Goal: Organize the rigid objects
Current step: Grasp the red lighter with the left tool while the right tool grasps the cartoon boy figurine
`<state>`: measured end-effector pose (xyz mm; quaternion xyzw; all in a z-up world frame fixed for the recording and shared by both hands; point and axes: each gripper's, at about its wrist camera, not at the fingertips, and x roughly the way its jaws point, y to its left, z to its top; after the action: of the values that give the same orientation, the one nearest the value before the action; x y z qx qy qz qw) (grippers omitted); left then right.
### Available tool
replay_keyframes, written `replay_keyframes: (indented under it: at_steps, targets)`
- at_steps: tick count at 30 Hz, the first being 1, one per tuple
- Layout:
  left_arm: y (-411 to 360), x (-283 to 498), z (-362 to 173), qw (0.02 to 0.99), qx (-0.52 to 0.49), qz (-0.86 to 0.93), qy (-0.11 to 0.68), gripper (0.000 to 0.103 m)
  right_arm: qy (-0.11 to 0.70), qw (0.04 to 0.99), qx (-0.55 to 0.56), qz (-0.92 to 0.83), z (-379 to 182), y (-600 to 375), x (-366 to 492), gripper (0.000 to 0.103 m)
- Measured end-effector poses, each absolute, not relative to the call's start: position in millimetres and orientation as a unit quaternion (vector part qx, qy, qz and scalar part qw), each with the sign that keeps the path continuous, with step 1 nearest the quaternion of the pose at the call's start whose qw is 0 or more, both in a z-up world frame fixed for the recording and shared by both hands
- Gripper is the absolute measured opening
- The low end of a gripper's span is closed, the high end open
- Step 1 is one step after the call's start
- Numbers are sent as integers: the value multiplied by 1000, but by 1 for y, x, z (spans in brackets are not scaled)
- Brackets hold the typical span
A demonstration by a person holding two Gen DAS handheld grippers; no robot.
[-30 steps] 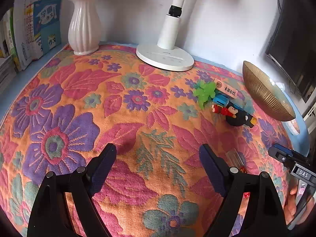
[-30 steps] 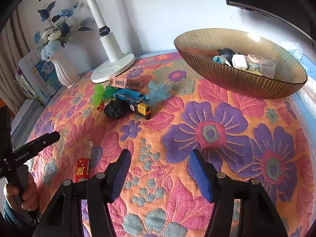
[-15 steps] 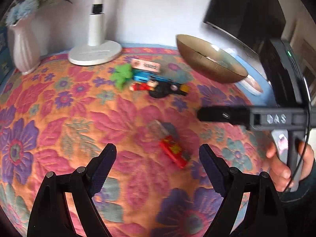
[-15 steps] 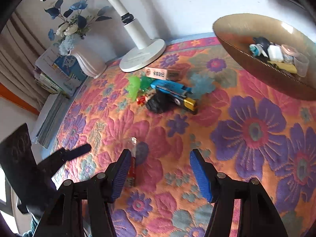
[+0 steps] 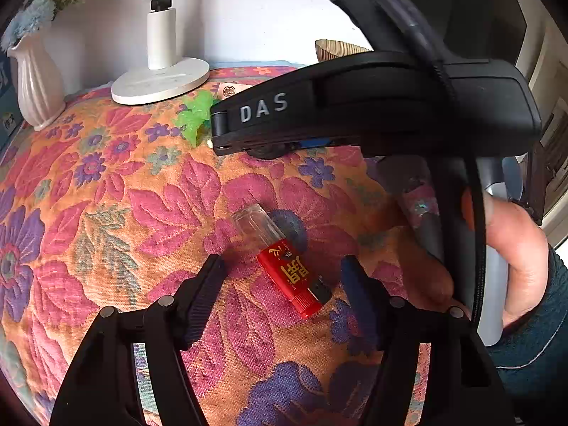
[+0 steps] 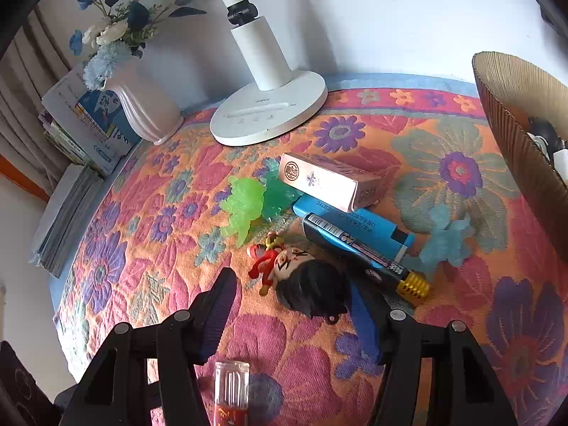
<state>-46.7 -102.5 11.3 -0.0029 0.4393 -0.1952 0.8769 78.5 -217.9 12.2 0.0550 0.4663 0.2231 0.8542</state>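
L fingers [image 5: 213, 277] closing round lighter [image 5: 285, 269], untouched.

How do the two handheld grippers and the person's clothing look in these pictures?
Both are black frames with dark blue ribbed pads and silver bolts. The right gripper seen from the left wrist view bears white letters "DAS", a black cable and a grey handle. The sleeve is dark blue-grey.

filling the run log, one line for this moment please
left claw: closing around red plastic lighter, not touching | right claw: open over black-haired figurine
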Motion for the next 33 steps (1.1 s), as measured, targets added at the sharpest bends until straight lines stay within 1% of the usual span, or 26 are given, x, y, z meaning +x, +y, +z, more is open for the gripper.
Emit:
replay_keyframes:
  at_steps: [1,2,3,4,5,6,7,9,15,19,25,26,27,28,30,33]
  targets:
    - [-103,-46,11,876,-4,-199,439,61,464,856,51,221,12,-215,78,60]
    - [-102,-47,11,876,-5,-200,440,59,461,860,43,214,13,-213,77,52]
    - [-101,-47,11,876,-8,-198,439,56,460,862,39,209,13,-212,76,52]
    - [-101,-46,11,877,-12,-199,438,47,459,863,45,206,13,-214,75,52]
    - [-100,-47,11,877,-14,-200,437,44,457,864,50,203,13,-216,73,52]
    - [-99,-49,12,877,-15,-200,437,35,456,865,54,202,13,-220,71,51]
    - [-98,-51,12,877,-17,-201,436,30,455,865,56,204,14,-223,68,51]
    - [-95,-52,12,876,-24,-206,436,27,449,867,60,206,19,-231,54,51]
    - [-82,-58,11,870,-42,-221,439,26,435,882,58,171,31,-277,-14,51]
    - [-76,-61,11,864,-59,-233,442,29,427,891,41,145,26,-305,-55,51]
    - [-86,-66,13,870,-28,-217,441,30,438,886,34,148,8,-317,-77,52]
    - [-88,-65,13,871,-24,-213,441,31,435,887,32,150,9,-317,-80,52]
    - [-91,-60,13,872,-22,-210,442,40,435,886,30,156,9,-316,-82,52]
    - [-95,-58,14,872,-21,-206,443,42,437,885,28,160,10,-315,-82,53]
    - [-103,-55,15,875,-7,-191,445,43,438,885,26,158,10,-315,-81,60]
    - [-117,-53,14,879,34,-173,442,43,438,884,32,159,11,-316,-79,60]
